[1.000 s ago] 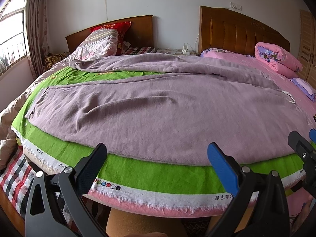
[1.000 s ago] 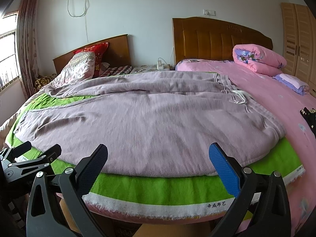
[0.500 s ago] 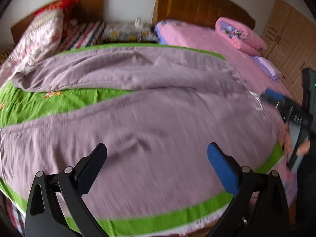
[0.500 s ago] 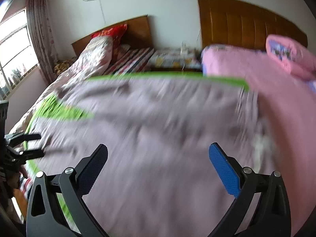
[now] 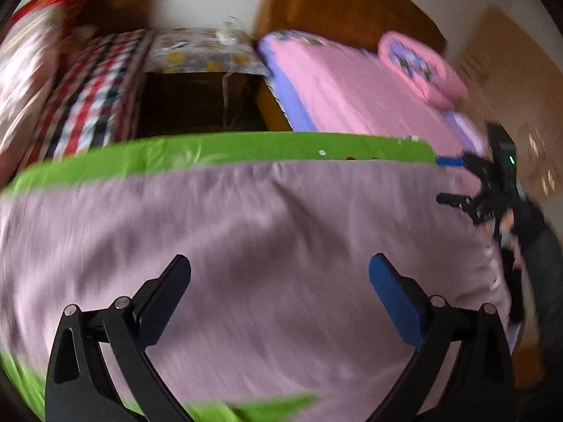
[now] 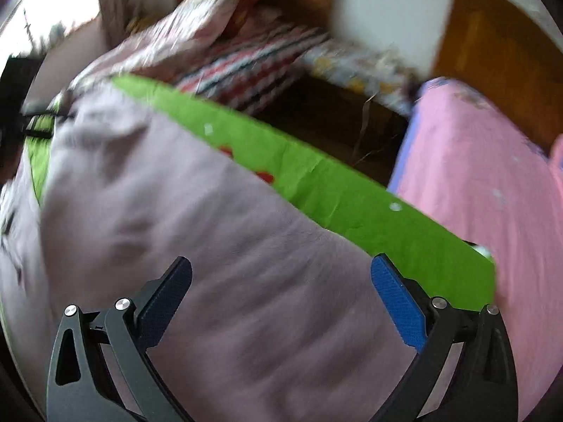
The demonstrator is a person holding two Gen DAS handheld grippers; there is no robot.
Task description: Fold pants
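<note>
The mauve pants lie spread wide over a green cloth on the bed; both views are motion-blurred. My left gripper hovers open above the pants' middle, nothing between its fingers. My right gripper is open too, over the pants near the far edge of the green cloth. In the left wrist view the right gripper shows at the pants' right end, held by a hand. The left gripper appears dimly at the far left of the right wrist view.
A pink-sheeted bed with a rolled pink quilt lies to the right. A dark gap with a nightstand separates it from a checked bed with pillows. Wooden headboards stand behind, a window left.
Both grippers have swept forward over the bed, from its near edge to above the pants, and tilted downward. Both stay open. The pants lie as before.
</note>
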